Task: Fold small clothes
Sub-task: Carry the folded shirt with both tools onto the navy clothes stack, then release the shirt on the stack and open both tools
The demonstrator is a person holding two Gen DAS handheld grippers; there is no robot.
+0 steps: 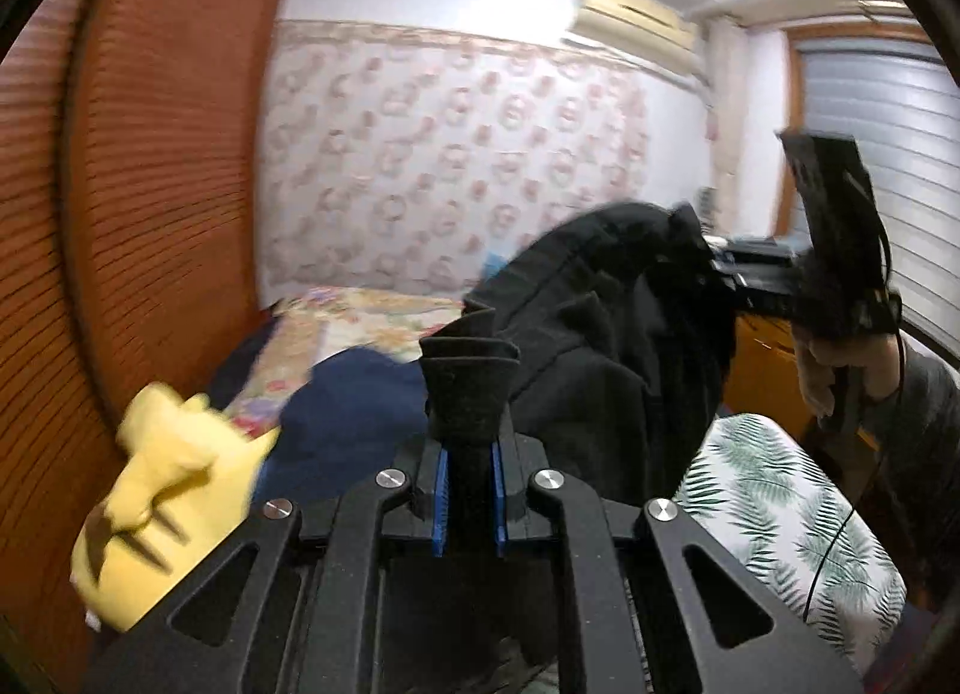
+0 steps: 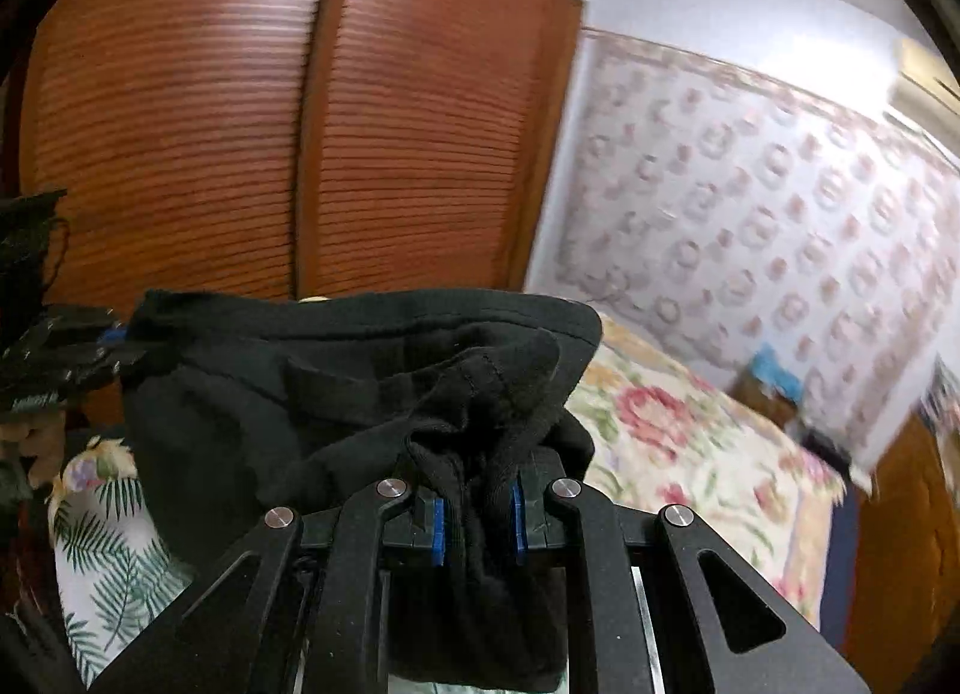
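The black garment [image 1: 600, 346] hung in the middle of both views, stretched between the two claws in thick, soft-looking folds with a seamed hem along its top edge. The left gripper [image 1: 470, 490] was clamped on one bunched end of it, low in the centre of the left wrist view. The right gripper [image 2: 477, 520] pinched another gathered edge, low in the centre of its own view. In the left view the right gripper showed again at the right edge, held by a hand [image 1: 840, 370]. The garment's shape could not be made out. Motion blur smeared the floral bedspread [image 2: 690, 454] and the yellow cloth [image 1: 162, 490] at lower left.
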